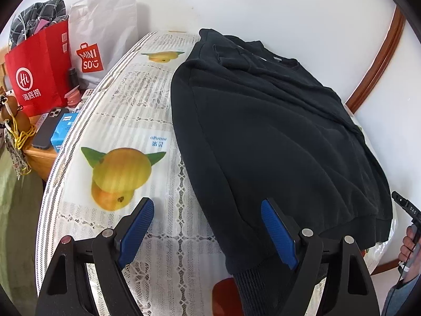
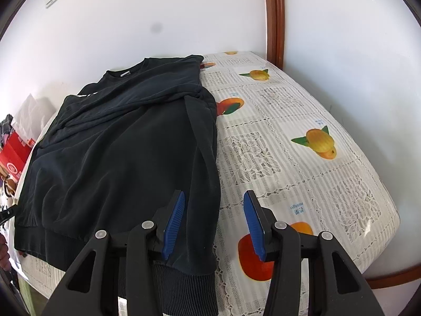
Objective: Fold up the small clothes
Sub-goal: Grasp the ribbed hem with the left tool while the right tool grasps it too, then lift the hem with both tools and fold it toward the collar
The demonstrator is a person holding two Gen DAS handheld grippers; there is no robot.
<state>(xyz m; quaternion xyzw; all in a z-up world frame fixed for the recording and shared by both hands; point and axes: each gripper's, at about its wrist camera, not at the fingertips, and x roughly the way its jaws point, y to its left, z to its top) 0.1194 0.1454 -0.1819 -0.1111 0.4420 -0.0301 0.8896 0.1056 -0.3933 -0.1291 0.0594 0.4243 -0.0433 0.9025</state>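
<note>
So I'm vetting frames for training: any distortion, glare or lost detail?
Left wrist view: fisheye bends the table edge, corners vignette black, the black sweatshirt loses its folds to shadow. Right wrist view: same curvature on the wooden frame, mild sheen on the tablecloth, focus sharp.

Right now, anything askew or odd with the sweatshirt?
Slightly. The black sweatshirt lies with a sleeve folded in along its edge, and wrinkles cross the chest. The ribbed hem overhangs the table edge. No damage visible.
</note>
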